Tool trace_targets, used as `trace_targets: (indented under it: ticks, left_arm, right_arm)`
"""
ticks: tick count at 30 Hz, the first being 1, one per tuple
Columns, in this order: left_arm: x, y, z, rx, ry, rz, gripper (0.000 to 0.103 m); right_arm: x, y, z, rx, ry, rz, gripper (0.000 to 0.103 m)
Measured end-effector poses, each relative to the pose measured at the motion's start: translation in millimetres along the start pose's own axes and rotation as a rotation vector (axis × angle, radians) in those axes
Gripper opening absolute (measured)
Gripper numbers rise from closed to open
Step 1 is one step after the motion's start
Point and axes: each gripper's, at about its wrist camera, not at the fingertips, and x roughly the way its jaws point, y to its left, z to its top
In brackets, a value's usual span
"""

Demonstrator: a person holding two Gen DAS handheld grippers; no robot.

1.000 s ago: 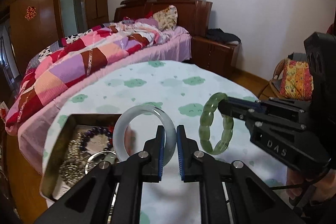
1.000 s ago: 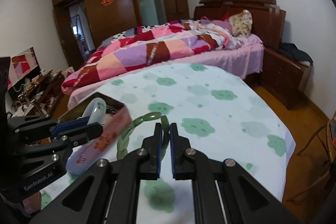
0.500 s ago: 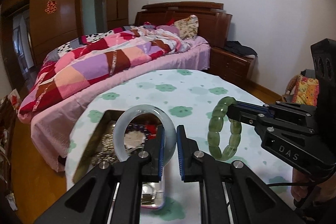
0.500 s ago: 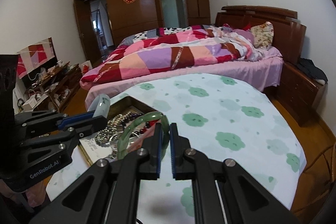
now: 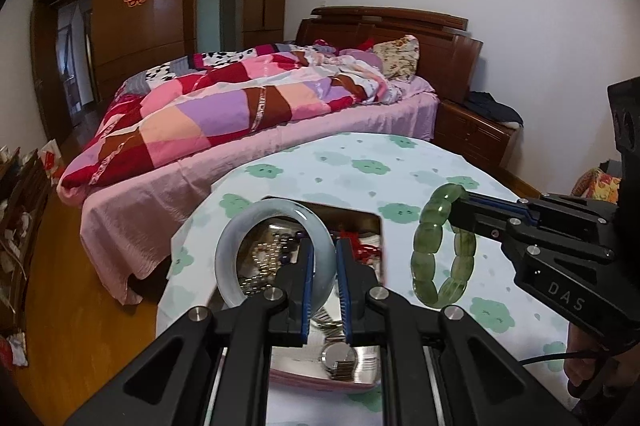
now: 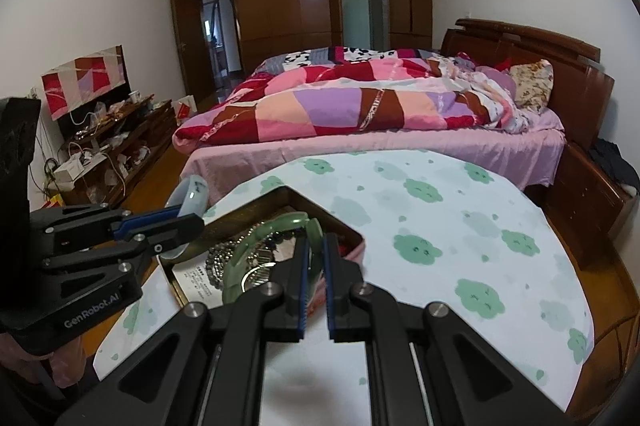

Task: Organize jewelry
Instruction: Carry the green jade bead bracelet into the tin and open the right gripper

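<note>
Left wrist view: we clamp the left gripper point(image 5: 323, 266) on the pale bangle point(image 5: 256, 222), the right gripper point(image 6: 314, 258) on the green bracelet point(image 5: 430, 246), above the tin point(image 5: 376, 226).

The left gripper point(image 5: 322, 266), raised and reaching toward twelve o'clock in its own wrist view, has its blue-padded fingers point(image 5: 307, 268) clamped on the rim of a pale bluish-white bangle point(image 5: 240, 246) standing upright. The right gripper point(image 6: 315, 258) likewise pinches a green segmented jade bracelet point(image 6: 260, 238) at twelve o'clock, jaws nearly closed. In the left wrist view the right gripper point(image 5: 460, 204) enters from three o'clock with the bracelet point(image 5: 430, 246) hanging from its tips, the person's hand point(image 5: 586, 372) gripping the handle at four o'clock.
</note>
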Motion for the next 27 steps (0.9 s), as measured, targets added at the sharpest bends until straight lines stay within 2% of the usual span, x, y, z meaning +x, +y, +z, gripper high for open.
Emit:
trace_targets:
  ticks: [15,27]
  left_arm:
    - [3,35,-2,-0.040,-0.009,0.084,0.011]
    - [18,46,-8,-0.066,0.012,0.083,0.011]
  right_arm:
    - [29,23,11,-0.055,0.054,0.013,0.009]
    - [58,36,6,-0.077,0.124,0.017,0.009]
